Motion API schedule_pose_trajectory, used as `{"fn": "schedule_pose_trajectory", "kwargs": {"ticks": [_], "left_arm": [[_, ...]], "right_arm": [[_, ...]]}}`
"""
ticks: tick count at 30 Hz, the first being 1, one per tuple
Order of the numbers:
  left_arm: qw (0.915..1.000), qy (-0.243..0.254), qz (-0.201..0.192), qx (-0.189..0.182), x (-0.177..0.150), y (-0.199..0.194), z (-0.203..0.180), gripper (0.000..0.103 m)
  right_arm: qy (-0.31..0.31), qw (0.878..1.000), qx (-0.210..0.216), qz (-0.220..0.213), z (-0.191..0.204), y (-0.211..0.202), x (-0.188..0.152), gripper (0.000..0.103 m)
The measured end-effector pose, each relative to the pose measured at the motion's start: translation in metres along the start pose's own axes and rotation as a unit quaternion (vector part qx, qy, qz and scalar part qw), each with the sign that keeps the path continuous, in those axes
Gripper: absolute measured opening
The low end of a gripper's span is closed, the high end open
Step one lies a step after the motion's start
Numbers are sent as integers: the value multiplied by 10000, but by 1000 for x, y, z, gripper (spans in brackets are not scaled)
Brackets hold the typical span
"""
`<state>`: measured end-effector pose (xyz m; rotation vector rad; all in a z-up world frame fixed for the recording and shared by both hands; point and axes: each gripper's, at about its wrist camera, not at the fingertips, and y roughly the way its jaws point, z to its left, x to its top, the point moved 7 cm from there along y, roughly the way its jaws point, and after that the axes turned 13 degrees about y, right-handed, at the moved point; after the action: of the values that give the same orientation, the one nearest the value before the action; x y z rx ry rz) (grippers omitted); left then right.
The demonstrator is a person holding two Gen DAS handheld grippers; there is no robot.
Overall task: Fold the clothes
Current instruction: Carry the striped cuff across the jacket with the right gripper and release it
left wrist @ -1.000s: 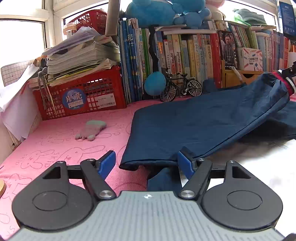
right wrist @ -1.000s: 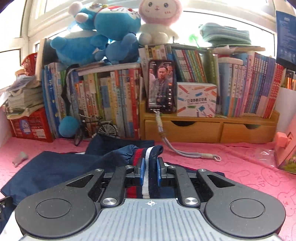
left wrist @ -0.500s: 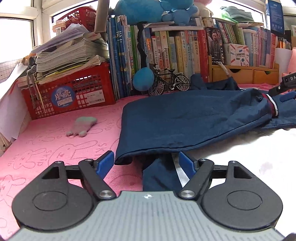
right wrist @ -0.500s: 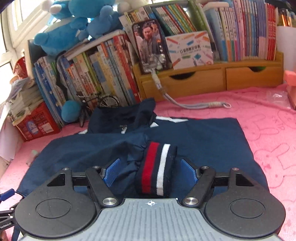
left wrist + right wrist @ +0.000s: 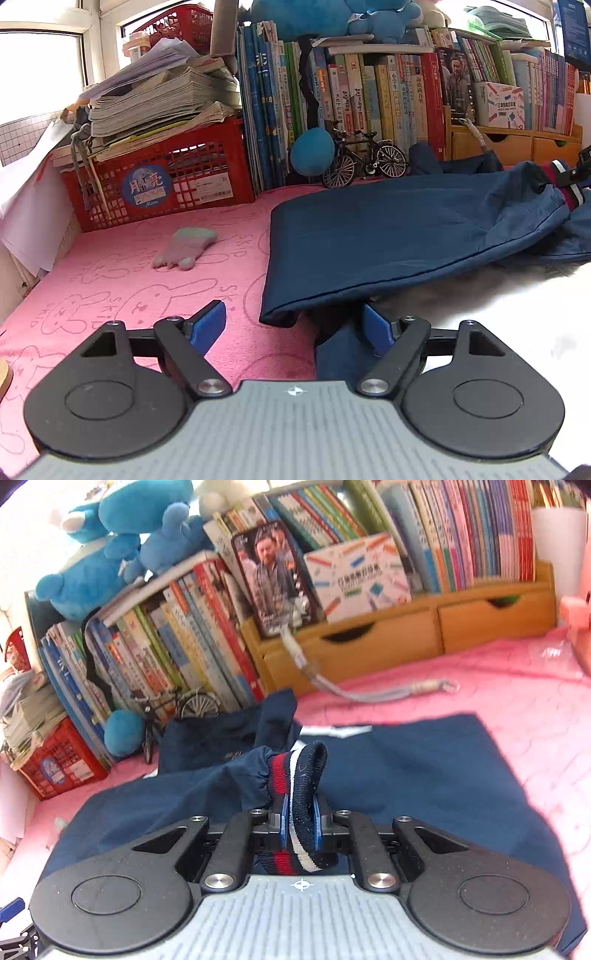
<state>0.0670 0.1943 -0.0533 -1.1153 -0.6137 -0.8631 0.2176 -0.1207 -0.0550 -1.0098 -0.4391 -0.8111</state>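
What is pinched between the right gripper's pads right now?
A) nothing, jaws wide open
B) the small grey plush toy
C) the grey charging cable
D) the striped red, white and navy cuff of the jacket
D: in the right wrist view the right gripper has its blue pads closed on the striped cuff of the navy jacket; its jaws have just been closing onto it.

Red crate [image 5: 162,181] stacked with papers at the pink mat's [image 5: 122,280] back left corner; model bicycle [image 5: 365,158] before the books [image 5: 354,110]; wooden drawers [image 5: 406,638] along its back edge.
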Motion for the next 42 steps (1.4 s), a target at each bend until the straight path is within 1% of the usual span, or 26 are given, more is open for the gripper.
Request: {"fn": "schedule_pose_trajectory", "kwargs": {"ticks": [7,10,11,16,20,22,23,25,26,27,28,29,30,31,33,35,36,38,42], "left_arm": [[9996,-198,180,106,1,12,7,81],[9986,-268,331,321,-1,18,14,84],[9982,-321,398,306,-3,20,16,87],[9971,-511,536,173,-8,24,21,87],[9970,-400,612,236,-8,26,18,87],[9978,-181,448,456,-4,20,13,87],[9978,61,279,599,1,14,8,87],[9954,684,45,666,8,9,-8,87],[9932,964,8,660,10,10,-16,87],[9917,1093,26,676,12,14,-20,87],[9904,1192,53,698,12,17,-23,87],[9896,1193,134,794,12,23,-21,87],[9887,1173,226,906,11,28,-18,86],[9895,1053,346,927,9,32,-11,87],[9961,464,449,605,3,36,5,90],[9977,-56,574,348,-2,39,19,94],[9975,-218,622,239,-5,40,23,94],[9969,-328,687,188,-7,41,25,96],[9967,-292,721,251,-8,41,24,98]], "right_arm": [[-172,9989,-318,-291,-11,-7,18,15],[-149,9985,-411,-320,-20,-8,20,15],[-168,9982,-465,-348,-22,-8,20,15],[-196,9965,-694,-414,-41,-10,20,15],[-92,9964,-752,-369,-56,-11,19,16],[-46,9970,-717,-300,-60,-10,15,16],[-58,9970,-716,-271,-60,-9,13,16],[-102,9970,-727,-227,-61,-7,8,17],[-114,9970,-734,-213,-61,-5,6,18],[-106,9971,-729,-201,-61,-5,4,18],[-90,9972,-721,-197,-61,-5,3,18],[-76,9972,-715,-197,-61,-5,2,18],[-62,9973,-710,-197,-62,-5,1,18],[-87,9971,-725,-205,-62,-6,0,19],[-227,9961,-817,-243,-62,-7,-1,19],[-363,9954,-848,-242,-63,-6,-2,19],[-392,9954,-846,-232,-64,-6,-3,19],[-391,9955,-834,-220,-65,-5,-5,19],[-338,9955,-831,-294,-63,-11,-5,19]]}}
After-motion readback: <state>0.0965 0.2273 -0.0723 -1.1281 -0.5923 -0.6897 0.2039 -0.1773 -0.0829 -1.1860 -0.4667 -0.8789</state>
